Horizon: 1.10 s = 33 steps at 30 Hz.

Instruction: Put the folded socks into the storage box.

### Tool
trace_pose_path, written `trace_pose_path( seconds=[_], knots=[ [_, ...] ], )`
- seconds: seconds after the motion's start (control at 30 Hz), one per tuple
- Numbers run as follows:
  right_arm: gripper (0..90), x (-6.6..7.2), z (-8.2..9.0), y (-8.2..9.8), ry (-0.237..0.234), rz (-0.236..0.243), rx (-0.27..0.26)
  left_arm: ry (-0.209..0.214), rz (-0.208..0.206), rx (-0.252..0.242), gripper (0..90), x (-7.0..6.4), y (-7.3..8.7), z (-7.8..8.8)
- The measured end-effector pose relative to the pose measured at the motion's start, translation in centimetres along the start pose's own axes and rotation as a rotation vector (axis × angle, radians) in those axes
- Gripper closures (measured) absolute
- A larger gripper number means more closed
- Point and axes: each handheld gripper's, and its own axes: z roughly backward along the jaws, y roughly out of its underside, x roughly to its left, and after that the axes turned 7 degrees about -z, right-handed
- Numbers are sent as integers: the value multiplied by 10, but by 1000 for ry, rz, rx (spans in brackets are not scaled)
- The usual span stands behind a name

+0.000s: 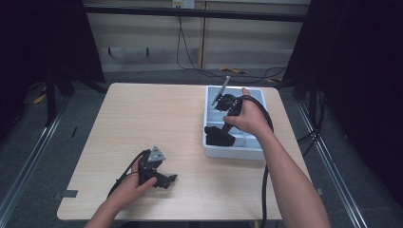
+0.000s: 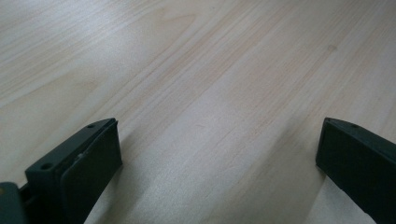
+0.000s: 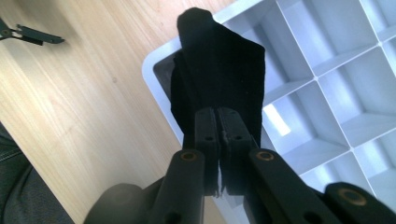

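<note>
A black cloth hangs pinched in the right claw, its jaws pressed together on the fabric with no gap between them. The cloth droops over the near left corner of a light grey compartment tray, partly over the corner cell and partly over the tray's rim. In the high view the cloth lies bunched at that same near left part of the tray, below the right claw, which the person's right hand holds above the tray.

The tray sits toward the right edge of the wooden surface, its far end close to the far edge. It is split by thin walls into many square cells.

The left claw rests near the near edge of the surface, left of the middle, held in the left hand. In the left gripper view its jaws stand wide apart over bare wood, with nothing between them.
</note>
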Motion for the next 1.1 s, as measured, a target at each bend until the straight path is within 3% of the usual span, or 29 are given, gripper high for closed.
trace_pose_path(
  seconds=[0.33, 1.1],
  knots=[
    [900, -2, 0, -5, 8, -8, 0, 0, -2, 1, 0, 0, 0, 0],
    [898, -3, -30, -10, -9, 1, 19, 0, -2, 1, 0, 0, 0, 0]
  ],
)
